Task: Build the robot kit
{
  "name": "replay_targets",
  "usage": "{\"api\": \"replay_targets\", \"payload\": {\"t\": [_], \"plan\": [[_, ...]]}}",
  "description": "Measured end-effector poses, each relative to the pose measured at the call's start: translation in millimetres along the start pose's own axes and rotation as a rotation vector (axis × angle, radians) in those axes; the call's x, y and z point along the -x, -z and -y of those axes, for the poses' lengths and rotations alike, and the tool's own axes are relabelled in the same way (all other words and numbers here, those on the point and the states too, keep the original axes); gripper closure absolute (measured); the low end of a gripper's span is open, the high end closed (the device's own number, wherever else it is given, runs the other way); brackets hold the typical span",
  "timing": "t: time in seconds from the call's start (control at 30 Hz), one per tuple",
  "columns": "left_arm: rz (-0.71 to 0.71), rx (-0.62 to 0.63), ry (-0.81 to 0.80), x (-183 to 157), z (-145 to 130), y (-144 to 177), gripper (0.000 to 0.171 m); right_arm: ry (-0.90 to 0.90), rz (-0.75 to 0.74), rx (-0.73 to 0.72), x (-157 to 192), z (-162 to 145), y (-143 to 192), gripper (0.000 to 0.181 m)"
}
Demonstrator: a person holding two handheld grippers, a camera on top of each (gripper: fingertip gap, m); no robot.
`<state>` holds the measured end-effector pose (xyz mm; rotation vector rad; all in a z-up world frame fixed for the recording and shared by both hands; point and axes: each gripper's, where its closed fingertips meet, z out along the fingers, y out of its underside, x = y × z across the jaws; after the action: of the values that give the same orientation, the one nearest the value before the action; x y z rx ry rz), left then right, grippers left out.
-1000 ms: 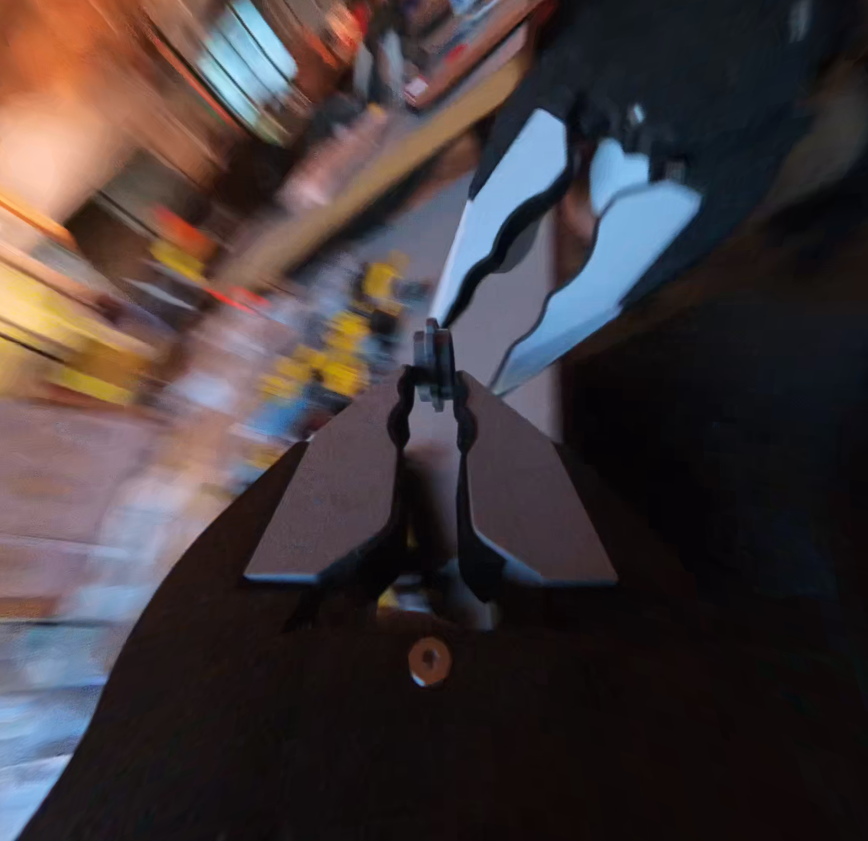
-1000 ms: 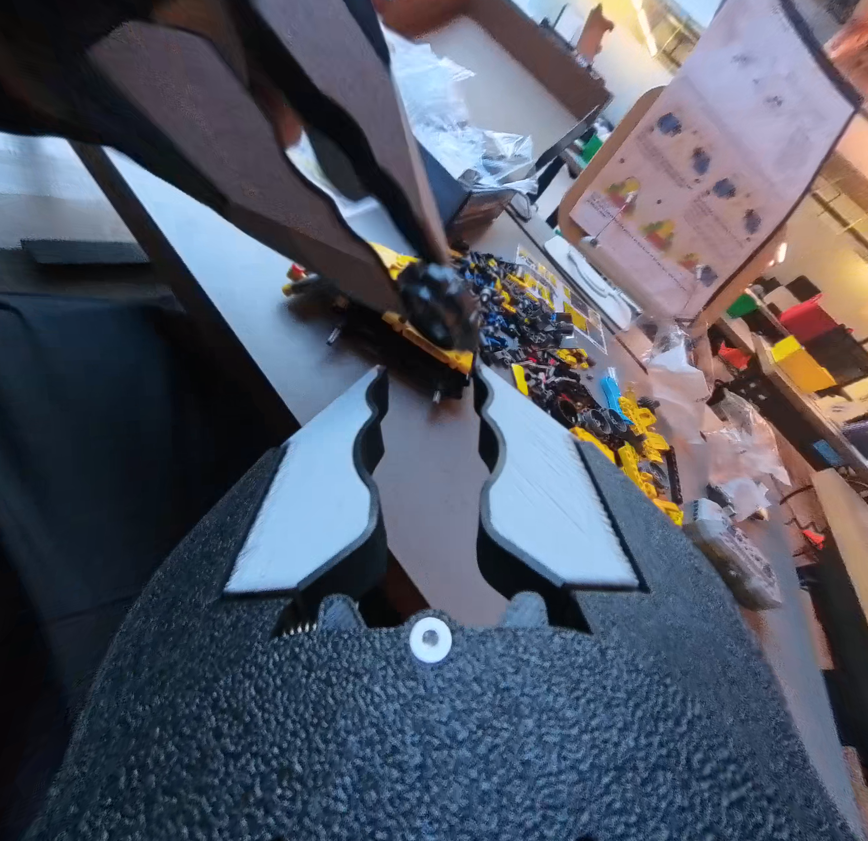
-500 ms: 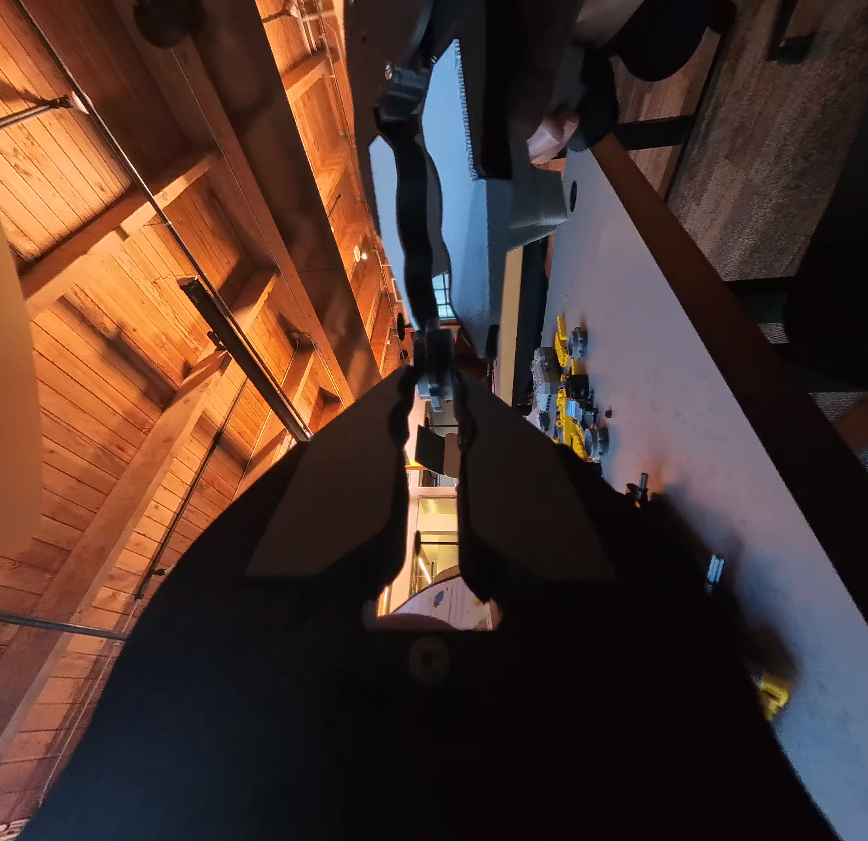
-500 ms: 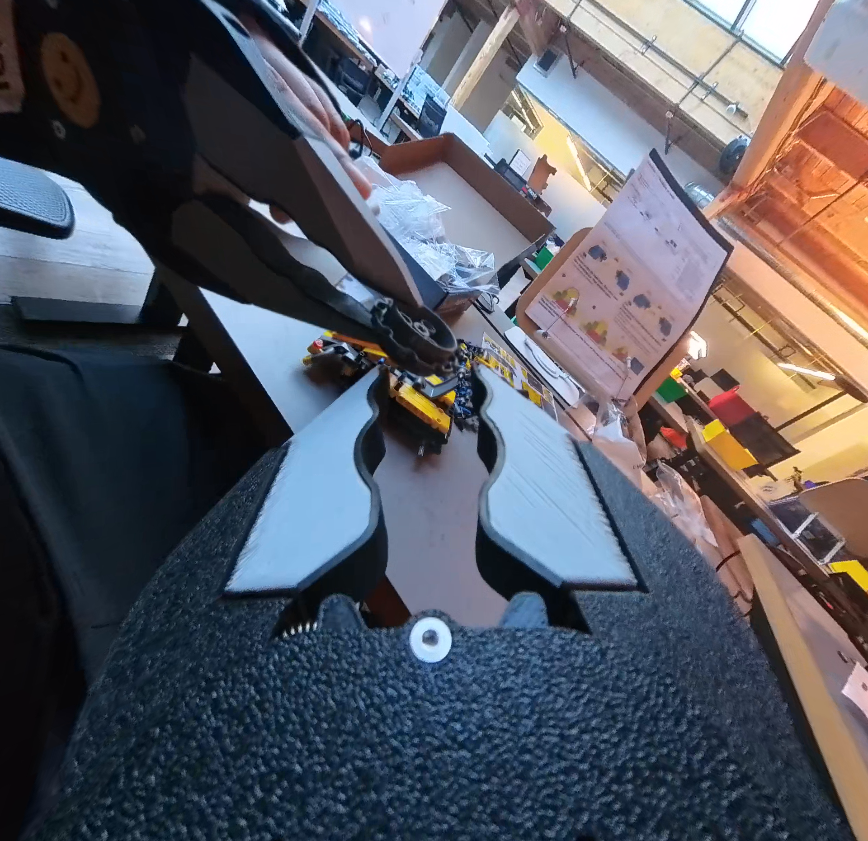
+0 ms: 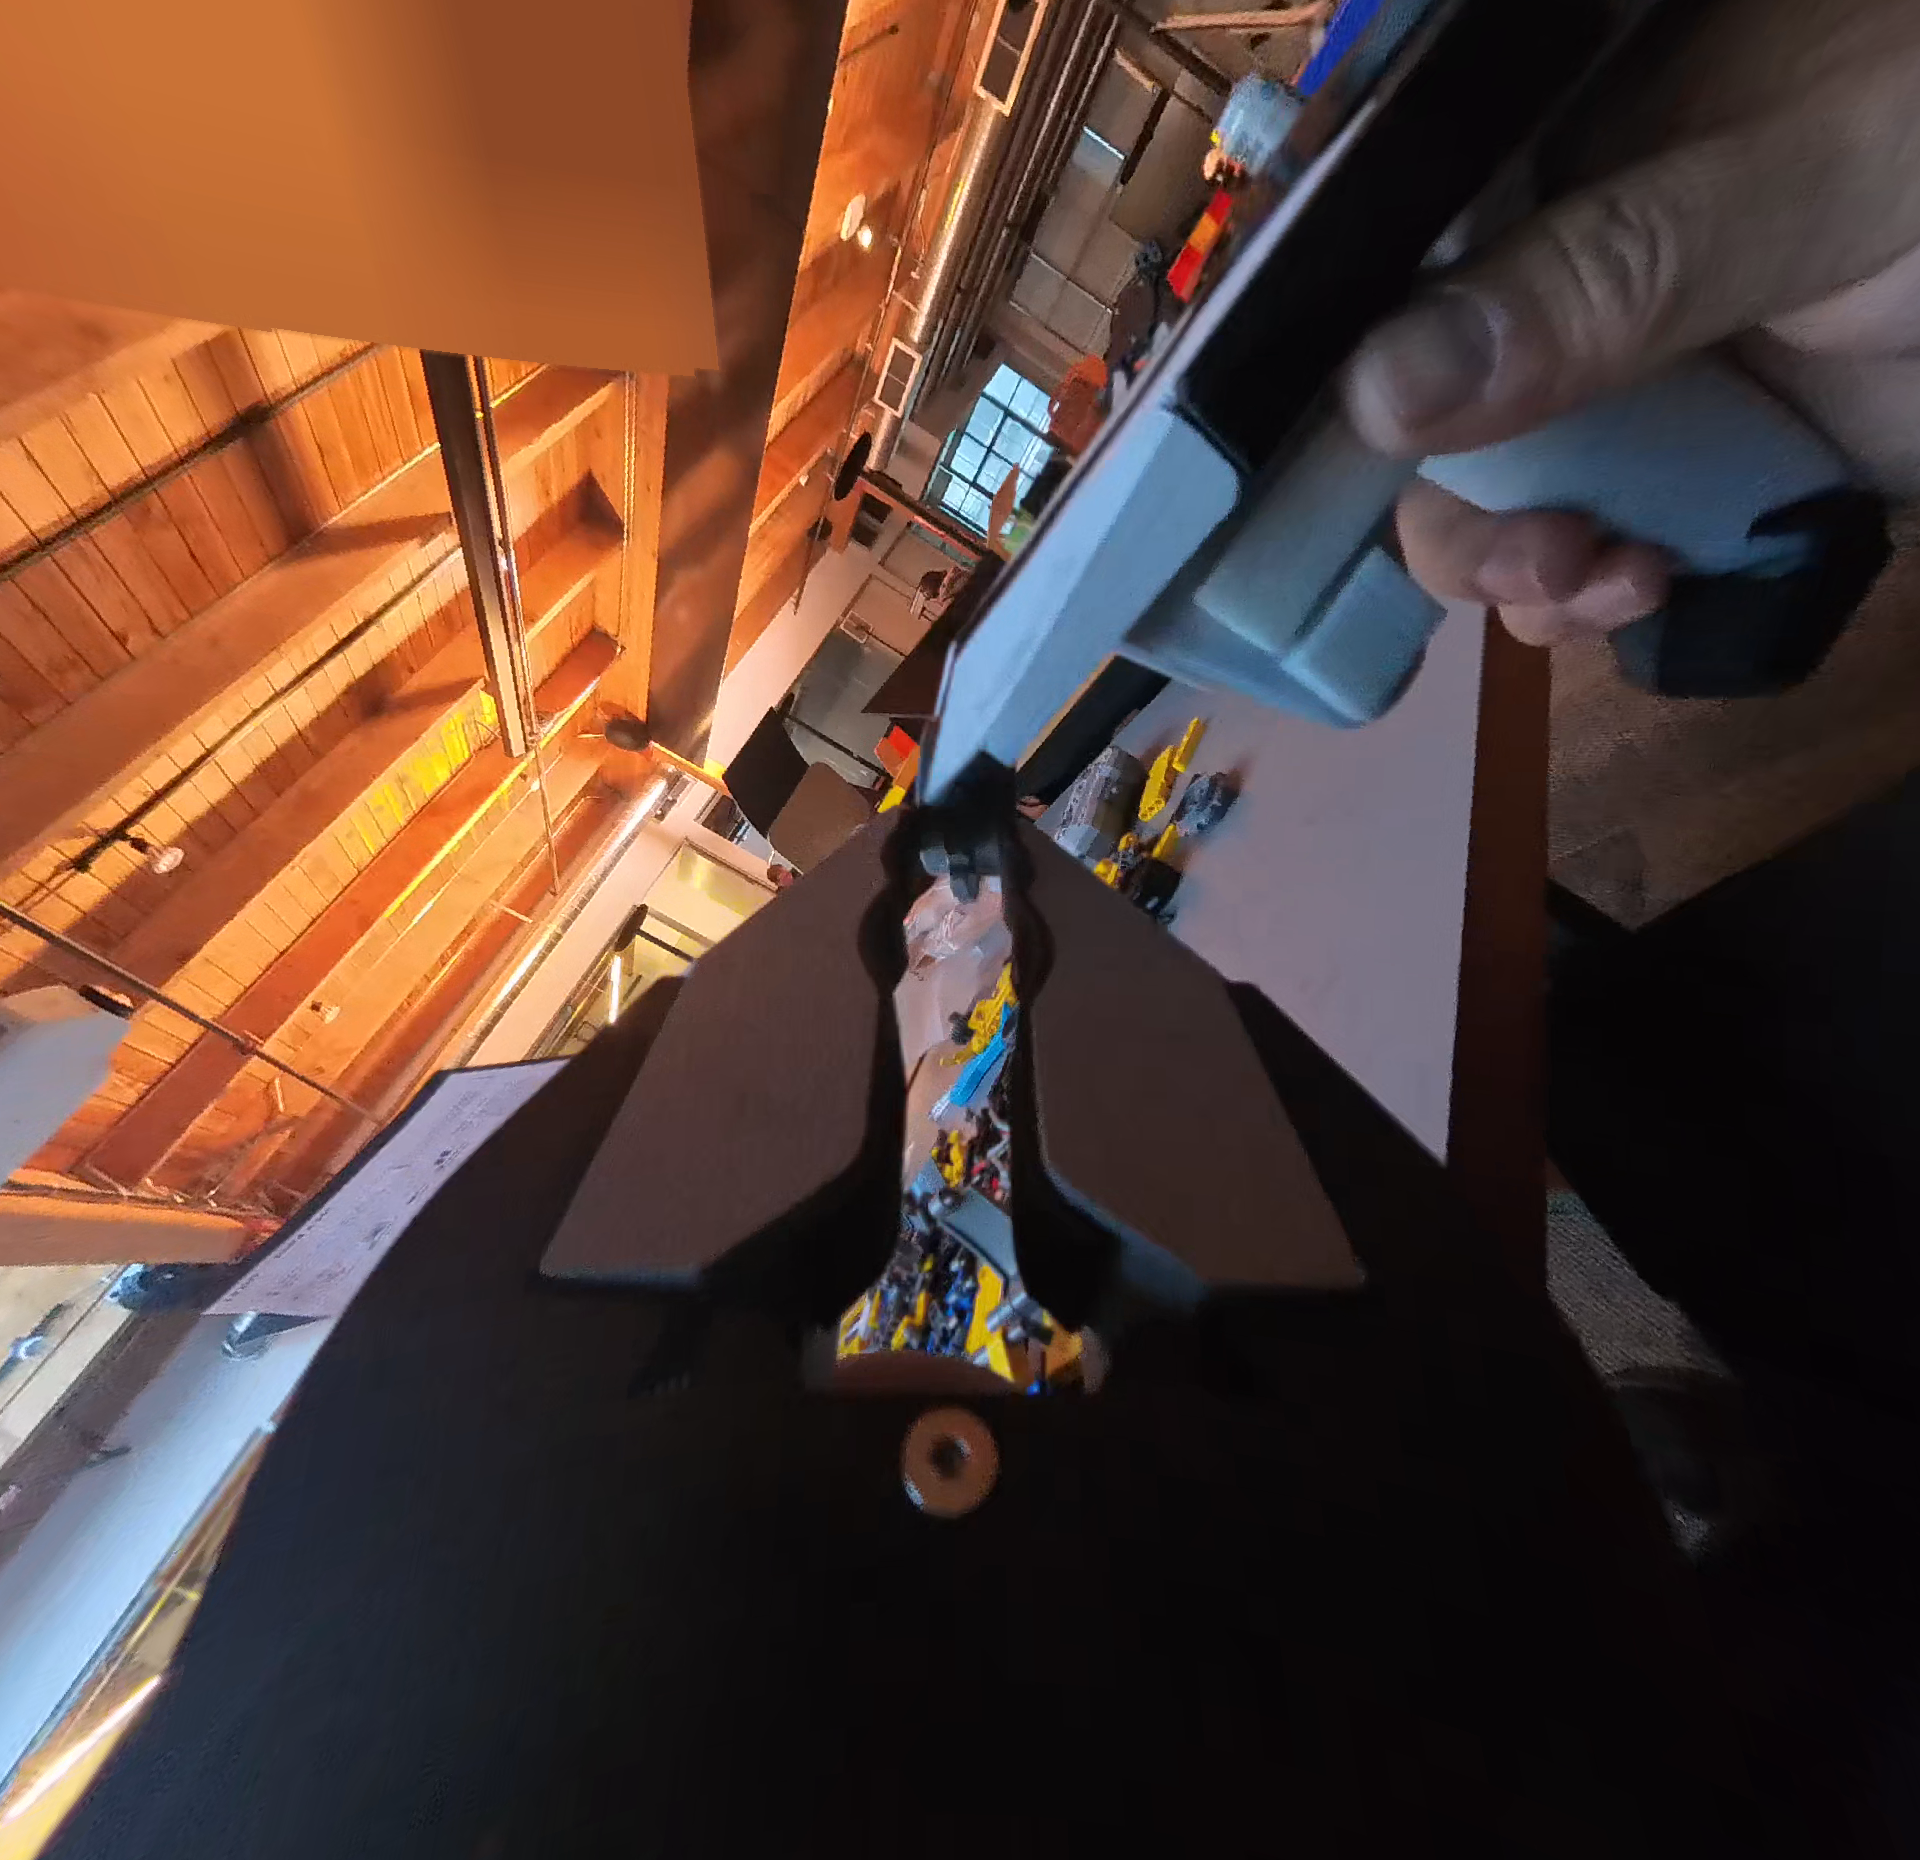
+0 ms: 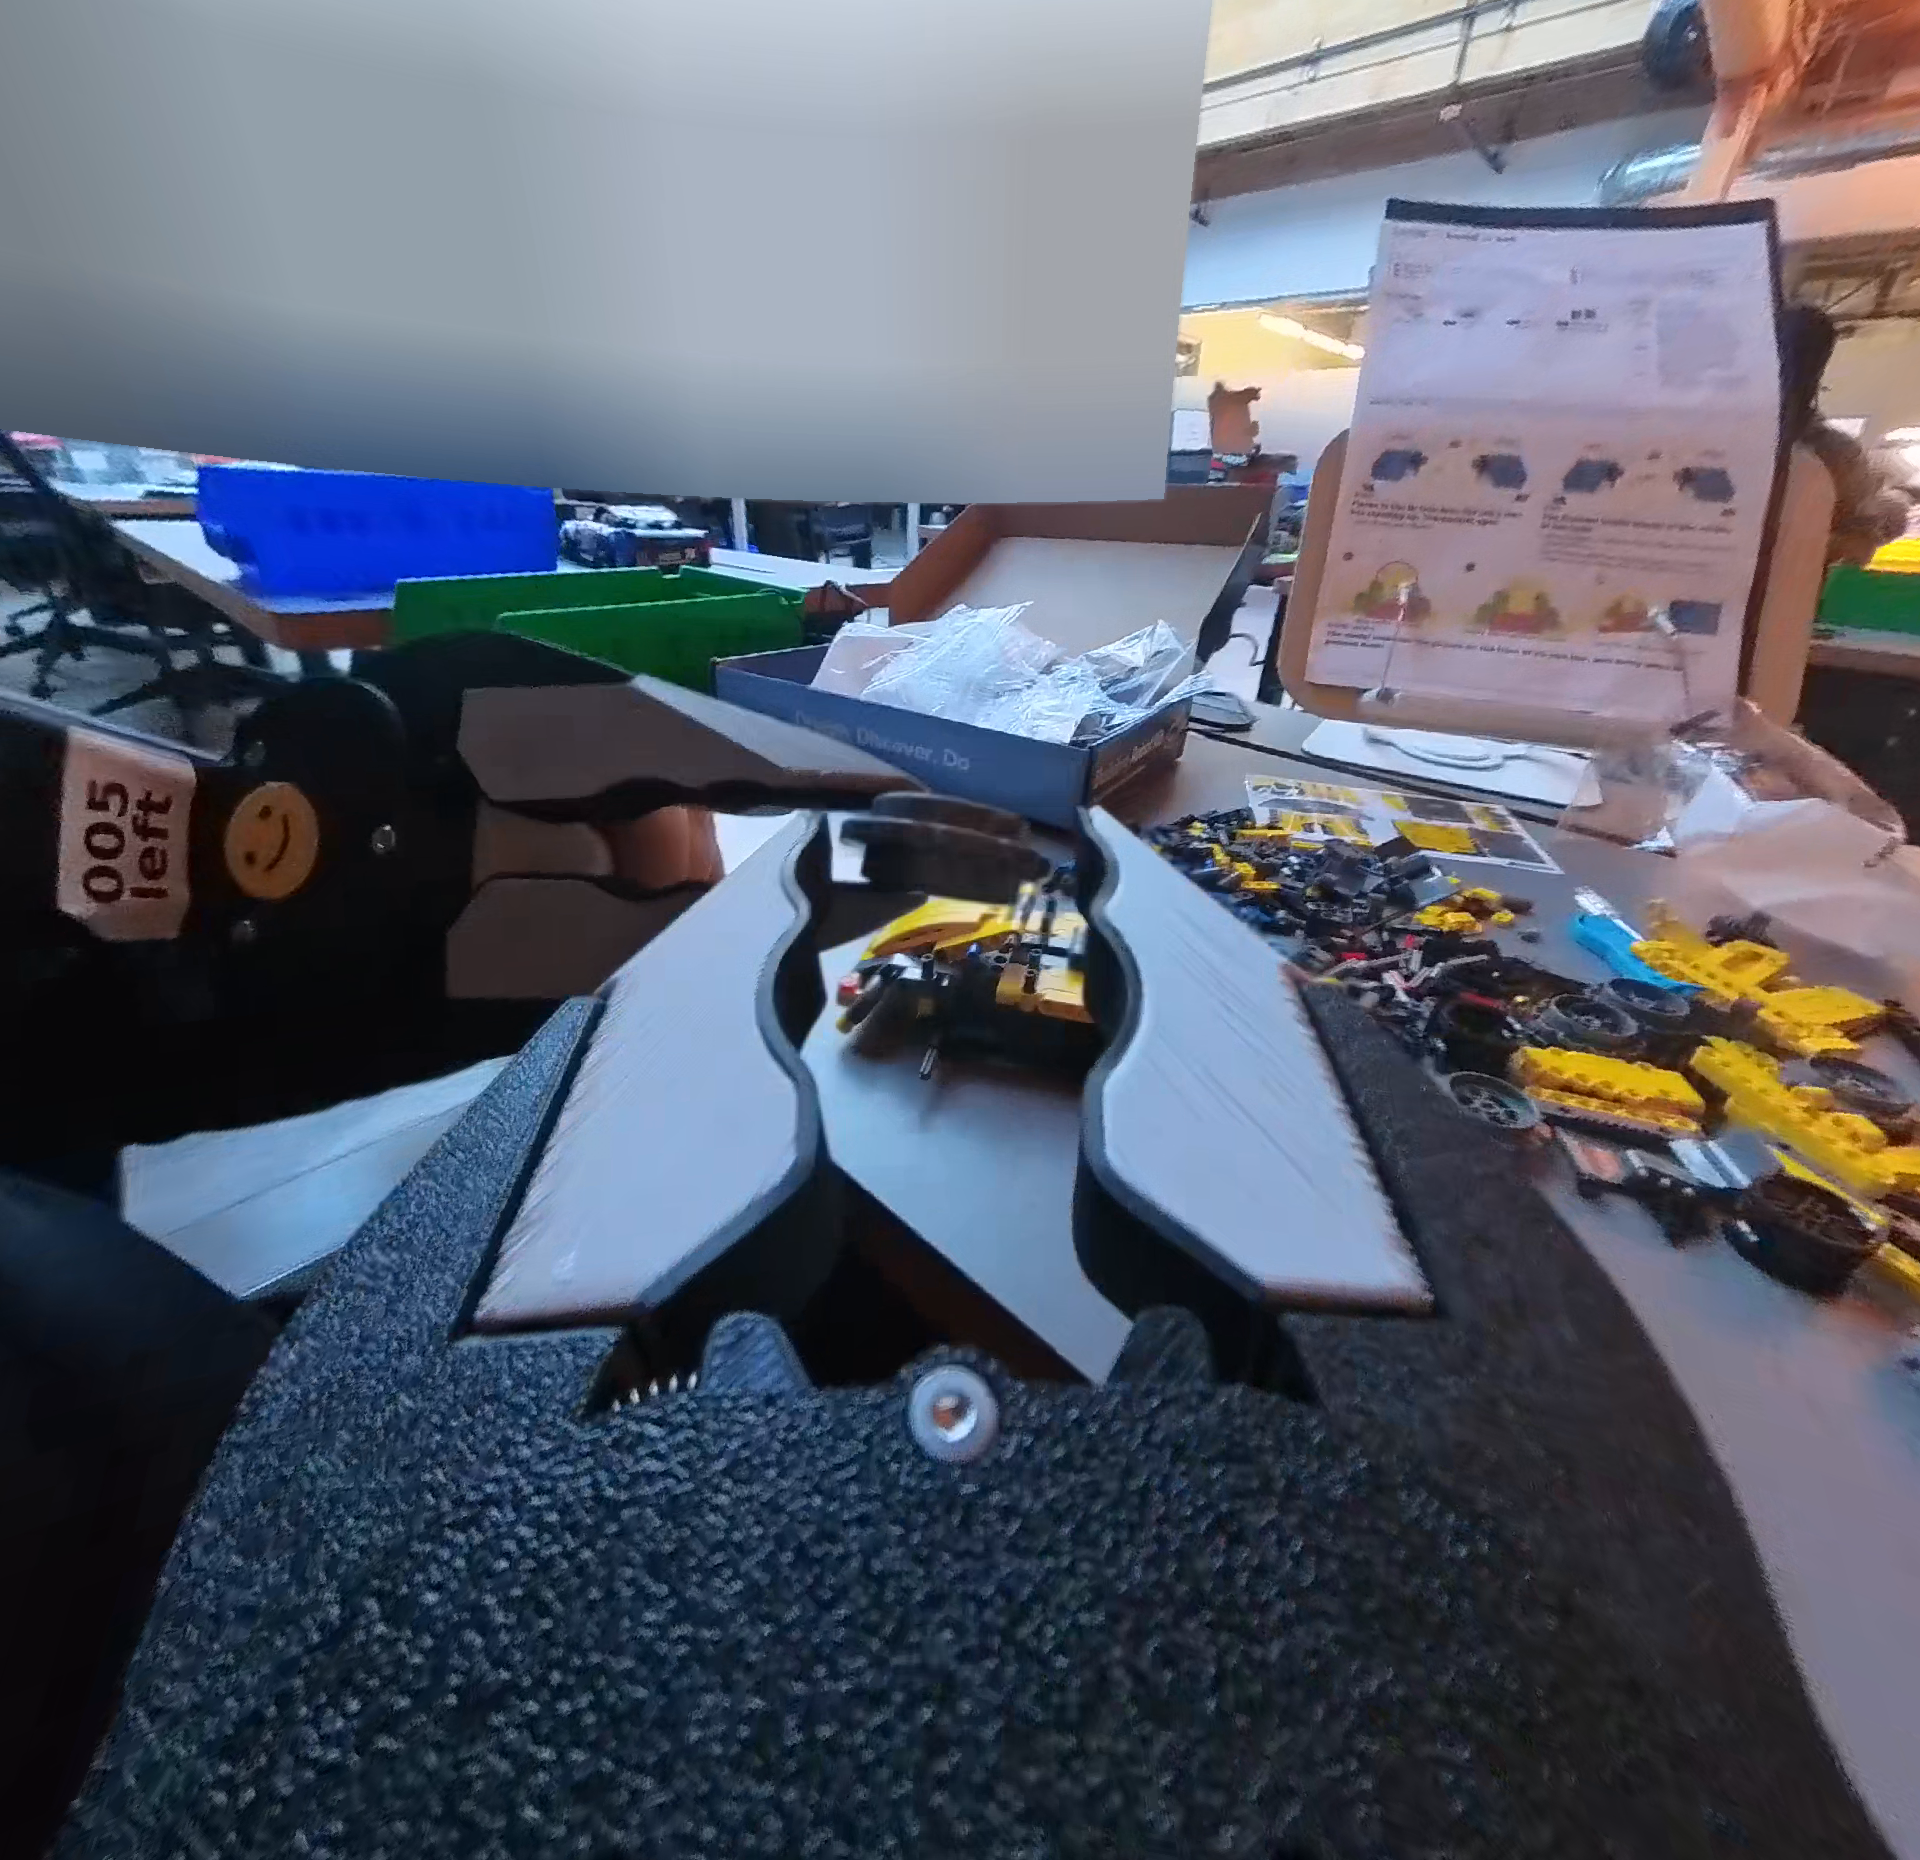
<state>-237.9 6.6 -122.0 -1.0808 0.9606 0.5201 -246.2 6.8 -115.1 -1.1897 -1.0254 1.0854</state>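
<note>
Left tool [image 5: 961, 854]: a small dark toothed wheel piece [image 5: 954, 856] is being pinched at its tips, the fingers narrowed onto it, held in the air off the near edge of the surface [image 6: 966, 1124].
Right tool [image 6: 951, 854]: its fingers are being held apart, with a clear gap between them; nothing is being gripped. The wheel piece in the left tool is being presented between its tips, though contact cannot be told.
Half-built model [image 6: 987, 969]: a yellow and black model is being left standing on the surface near its near edge, just beyond the right tool's tips.
Loose parts [image 6: 1621, 1031]: a spread is being left lying toward the right side of the surface.
Risk, slip: the wheel piece is being held by its thin edge only, so it is judged likely to twist out and be dropped past the near edge.
Risk, clash: the two tools are being held tip to tip, so the piece could be knocked loose by a bump.
Risk, sweep: the model is judged close enough to be nudged by a low pass.
Count, tools: two.
Count, wheel pieces held: one.
Count, models: one.
Count, boxes with clear bags [image 6: 956, 719]: one, at the far edge.
Count, printed sheets propped upright [image 6: 1548, 460]: one.
Count, loose parts: too many and too blurred to be counted.
</note>
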Motion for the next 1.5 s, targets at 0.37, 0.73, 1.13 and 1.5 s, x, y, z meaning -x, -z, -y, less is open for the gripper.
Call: {"api": "replay_targets", "payload": {"t": [0.37,0.73,1.13,1.5], "plan": [[0.010,0.001,0.025,-5.3,5.5,2.9,0.159,-0.079,0.057,-0.011,4.0,-6.9,1.3,0.140],[-0.252,0.430,0.571,0.6,-101.4,6.1,0.093,-0.079,0.020,0.011,-20.0,-33.4,4.3,0.141],[-0.639,0.955,0.777,-50.9,-200.5,-2.9,0.077,-0.026,-0.063,0.196,-38.1,-74.8,2.0,0.140],[-0.714,0.891,0.751,-85.7,-141.4,-7.3,0.079,-0.086,-0.183,0.353,-45.2,-104.8,30.0,0.140]]}}
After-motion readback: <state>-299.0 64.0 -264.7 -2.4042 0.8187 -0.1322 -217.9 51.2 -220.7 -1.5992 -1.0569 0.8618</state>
